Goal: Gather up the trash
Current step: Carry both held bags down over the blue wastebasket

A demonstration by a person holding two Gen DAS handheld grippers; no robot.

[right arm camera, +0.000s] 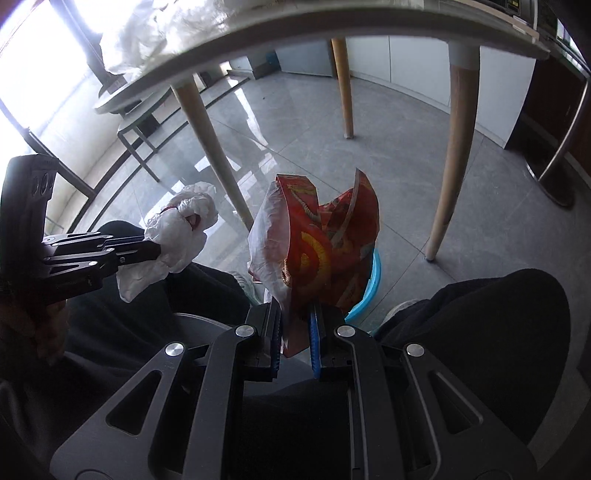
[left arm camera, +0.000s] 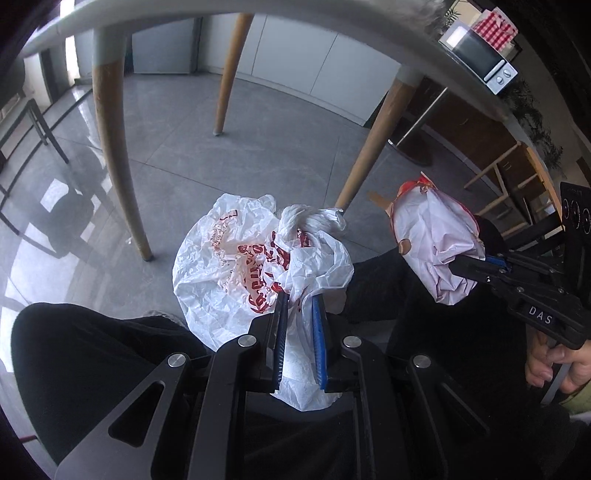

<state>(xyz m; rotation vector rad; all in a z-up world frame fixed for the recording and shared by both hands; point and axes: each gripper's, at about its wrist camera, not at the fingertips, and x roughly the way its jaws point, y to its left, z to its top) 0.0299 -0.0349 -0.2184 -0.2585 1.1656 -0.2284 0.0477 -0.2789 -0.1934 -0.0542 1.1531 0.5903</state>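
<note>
My left tongs clench a white plastic bag; my right tongs clench a red wrapper, both below the bench. The blue bin beneath waits; dropping remains.

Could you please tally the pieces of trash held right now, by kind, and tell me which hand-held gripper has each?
White plastic bag with red print: 1, in the left hand-held gripper
Red snack wrapper: 1, in the right hand-held gripper
Total: 2
</note>
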